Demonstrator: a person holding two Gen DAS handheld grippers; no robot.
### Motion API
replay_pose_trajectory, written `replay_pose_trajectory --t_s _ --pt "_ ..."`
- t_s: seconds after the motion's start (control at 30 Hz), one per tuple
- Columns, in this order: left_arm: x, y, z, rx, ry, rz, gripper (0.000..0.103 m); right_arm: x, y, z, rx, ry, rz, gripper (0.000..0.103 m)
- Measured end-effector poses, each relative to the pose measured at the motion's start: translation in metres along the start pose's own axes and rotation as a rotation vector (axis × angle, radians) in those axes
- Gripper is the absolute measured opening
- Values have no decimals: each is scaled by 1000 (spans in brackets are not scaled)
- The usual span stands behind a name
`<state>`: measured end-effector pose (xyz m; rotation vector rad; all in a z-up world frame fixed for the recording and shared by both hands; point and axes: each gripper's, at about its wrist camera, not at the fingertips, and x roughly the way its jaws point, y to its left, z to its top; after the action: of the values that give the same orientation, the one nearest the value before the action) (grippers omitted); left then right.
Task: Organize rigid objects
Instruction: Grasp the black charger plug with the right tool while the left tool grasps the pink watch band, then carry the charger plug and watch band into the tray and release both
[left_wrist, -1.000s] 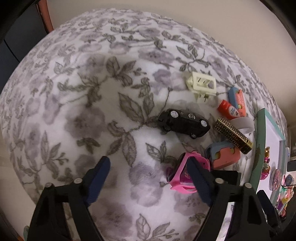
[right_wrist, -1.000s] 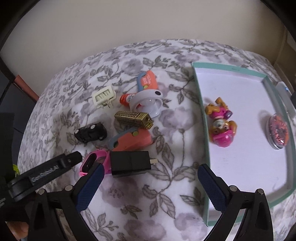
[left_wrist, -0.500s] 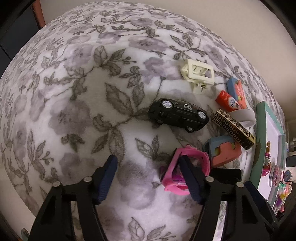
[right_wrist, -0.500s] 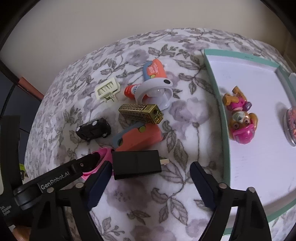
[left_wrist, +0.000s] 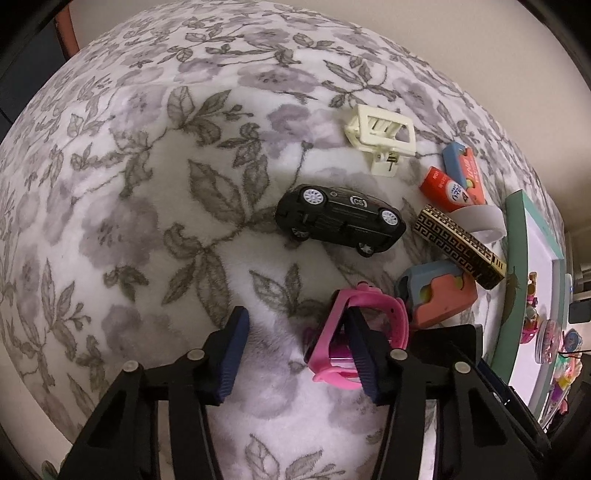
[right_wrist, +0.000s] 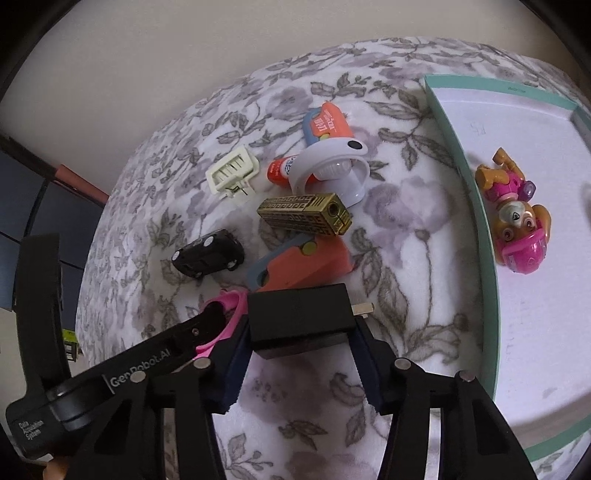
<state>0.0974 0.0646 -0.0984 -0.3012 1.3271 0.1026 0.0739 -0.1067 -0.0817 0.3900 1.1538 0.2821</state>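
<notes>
A black plug adapter (right_wrist: 301, 319) lies on the floral blanket, between the fingers of my right gripper (right_wrist: 297, 360); the pads touch its two sides. A pink toy watch (left_wrist: 364, 334) lies just left of it. My left gripper (left_wrist: 295, 350) is half open, with its right finger inside the watch's loop and its left finger on bare blanket. A black toy car (left_wrist: 340, 219), a gold patterned box (left_wrist: 458, 245), an orange-and-blue block (left_wrist: 439, 299) and a cream hair clip (left_wrist: 382, 136) lie beyond.
A teal-rimmed white tray (right_wrist: 480, 236) at the right holds a pink puppy figure (right_wrist: 515, 218). A white hand fan (right_wrist: 334, 170), an orange tube (right_wrist: 280, 171) and an orange-blue case (right_wrist: 327, 123) lie at the back. The wall is close behind.
Both grippers moved forward and down and narrowed. The right one closed around the black adapter. The left one's right finger slid into the pink watch's loop.
</notes>
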Motion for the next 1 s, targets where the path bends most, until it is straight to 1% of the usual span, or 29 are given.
replay_pose_trajectory --t_s 0.03,0.07,0.1,0.13,0.27,0.4,0.57,0.63,0.8,0.87,1.0 --pt "-1 -1 -2 7 -1 -7 43 0 0 0 0 1 -1 55" --pt "-1 -3 -2 15 -1 -17 38 0 0 0 1 1 -1 55" --pt "-1 -6 -2 22 1 -30 30 -1 -1 0 4 2 -2 55" --pt "-1 -8 -2 32 1 -38 27 -1 -2 0 7 2 -3 55" --pt "0 -14 -3 52 -4 -32 24 -3 -7 0 21 4 -4 55" --pt "1 -15 -2 56 -5 -32 23 -5 -11 0 38 4 -3 55" --pt "-1 -18 -4 89 -10 -13 20 -13 -17 0 57 -8 -16 55" --pt "-1 -19 -3 90 -9 -10 16 -16 -22 0 71 -13 -18 55" --pt "-4 -20 -5 97 -14 -3 15 -27 -35 -1 114 -25 -13 55" --pt "-8 -19 -4 91 -23 -2 12 -34 -38 -1 121 -40 -12 55" --pt "-23 -20 -1 89 -67 -10 12 -50 -44 2 143 -78 1 55"
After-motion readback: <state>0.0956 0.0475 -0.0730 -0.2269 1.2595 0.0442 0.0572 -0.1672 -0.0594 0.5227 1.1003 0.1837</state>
